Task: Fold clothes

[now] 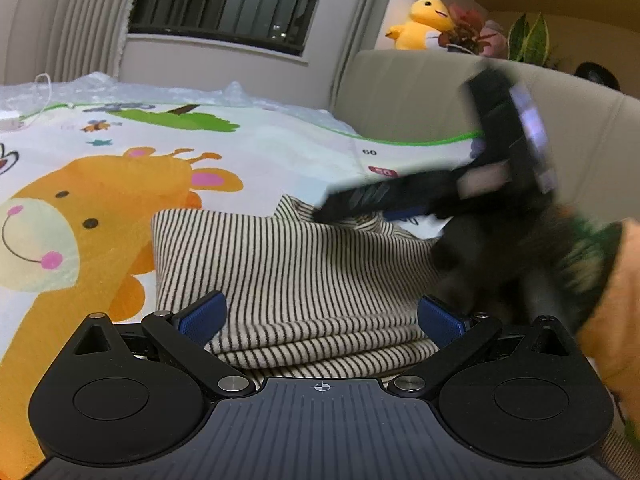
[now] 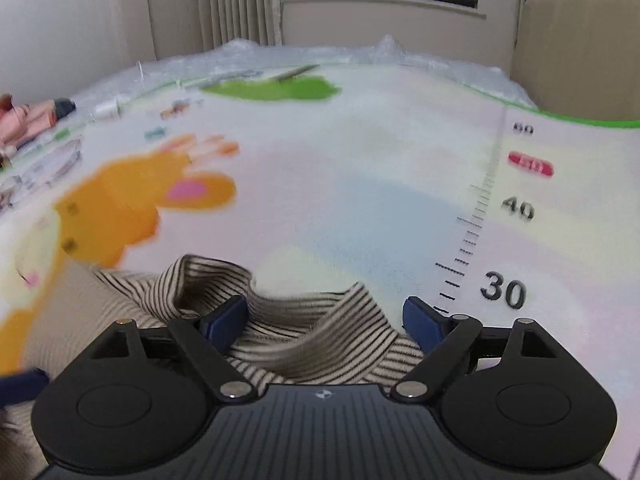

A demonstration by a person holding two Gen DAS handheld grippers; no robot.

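Cream garment (image 1: 304,268) with thin dark stripes. Play mat (image 1: 280,148) pale white – orange giraffe (image 1: 100,208) with pink cheeks and ears, green tree patch far, green border, red "50" tag right. Blue pads (image 1: 204,316) on black grippers. Yellow plush duck (image 1: 420,20) far right. Beige sofa (image 1: 400,88) – orange sleeve (image 1: 616,300) near right.

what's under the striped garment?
The striped garment lies folded in layers on the giraffe-print play mat, which shows all around it. Whatever sits directly beneath the fabric is covered. Both grippers, left gripper and right gripper, are open above it.
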